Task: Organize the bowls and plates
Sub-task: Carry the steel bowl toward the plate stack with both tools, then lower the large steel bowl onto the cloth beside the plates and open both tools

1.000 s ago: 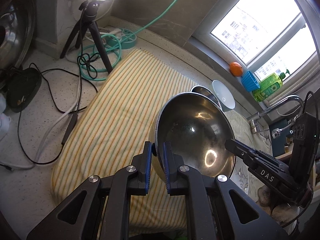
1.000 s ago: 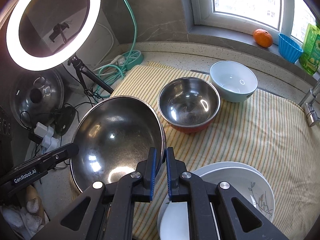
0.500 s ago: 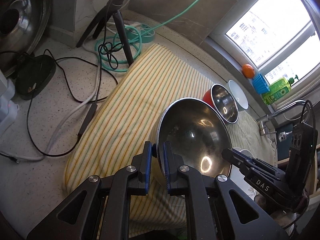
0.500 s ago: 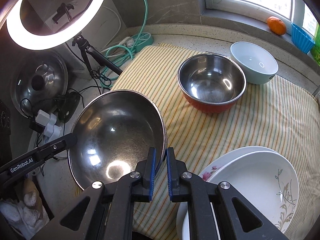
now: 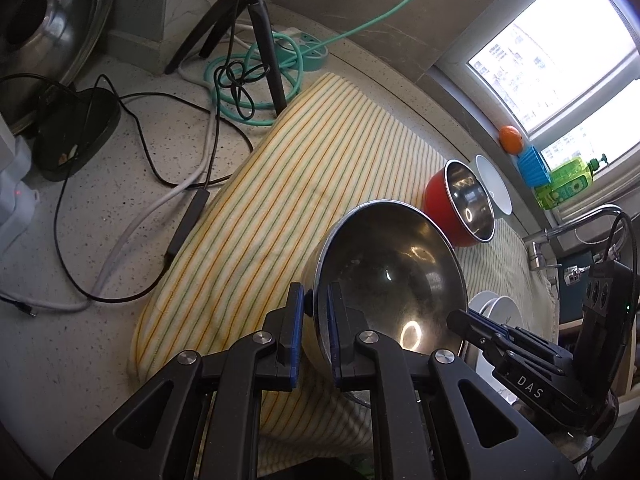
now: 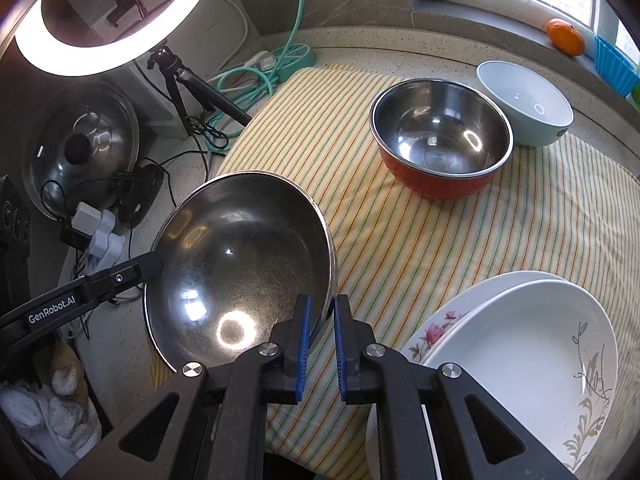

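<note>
Two grippers' jaws clamped on large steel bowl (image 6: 240, 264) rim, striped cloth (image 6: 420, 240) beneath

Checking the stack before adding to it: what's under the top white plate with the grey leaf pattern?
A second plate with pink flowers lies under the top plate; only its rim shows. Anything lower is covered.

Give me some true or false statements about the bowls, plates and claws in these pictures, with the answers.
1. Both claws grip the big steel bowl by its rim. True: left claw, right claw.
2. The red bowl holds an orange. False: it is empty; the orange sits on the sill.
3. The white plates are stacked. True.
4. The pale blue bowl is nested in the red bowl. False: it stands beside it.
</note>
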Available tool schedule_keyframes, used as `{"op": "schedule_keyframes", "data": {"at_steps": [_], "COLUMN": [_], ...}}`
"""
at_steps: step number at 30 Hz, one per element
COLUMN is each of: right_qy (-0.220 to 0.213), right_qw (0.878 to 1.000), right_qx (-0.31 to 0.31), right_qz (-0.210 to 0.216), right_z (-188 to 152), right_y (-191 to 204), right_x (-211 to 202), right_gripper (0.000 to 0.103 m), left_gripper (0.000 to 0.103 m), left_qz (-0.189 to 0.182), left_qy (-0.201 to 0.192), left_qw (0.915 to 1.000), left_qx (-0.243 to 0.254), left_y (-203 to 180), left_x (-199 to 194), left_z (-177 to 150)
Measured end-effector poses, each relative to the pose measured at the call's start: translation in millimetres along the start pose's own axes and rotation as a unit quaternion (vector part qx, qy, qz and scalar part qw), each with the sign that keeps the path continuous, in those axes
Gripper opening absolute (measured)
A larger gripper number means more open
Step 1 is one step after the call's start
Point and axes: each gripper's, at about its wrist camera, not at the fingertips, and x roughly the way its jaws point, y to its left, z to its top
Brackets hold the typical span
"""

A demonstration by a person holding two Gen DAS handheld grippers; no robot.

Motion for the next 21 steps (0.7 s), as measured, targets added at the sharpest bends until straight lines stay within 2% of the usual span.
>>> {"op": "schedule_keyframes", "data": {"at_steps": [14, 21], "right_qy": [0.003, -0.012], "right_qw": [1.000, 1.000], "right_qx": [-0.003, -0.010], "right_qz": [0.021, 0.013], "right_z": [0, -2], "right_y": [-1, 0], "right_x": [-2, -11], "right_gripper": [0.014, 0.016], "left_gripper": [0.010, 0.010], "left_qz": [0.003, 0.014], "left_qy": [0.002, -0.012], "left_qw": [1.0000, 0.9996], "left_qx": [0.006, 0.020], "left_y": [5, 0], "left_x": [5, -2], "left_z": [3, 4]}}
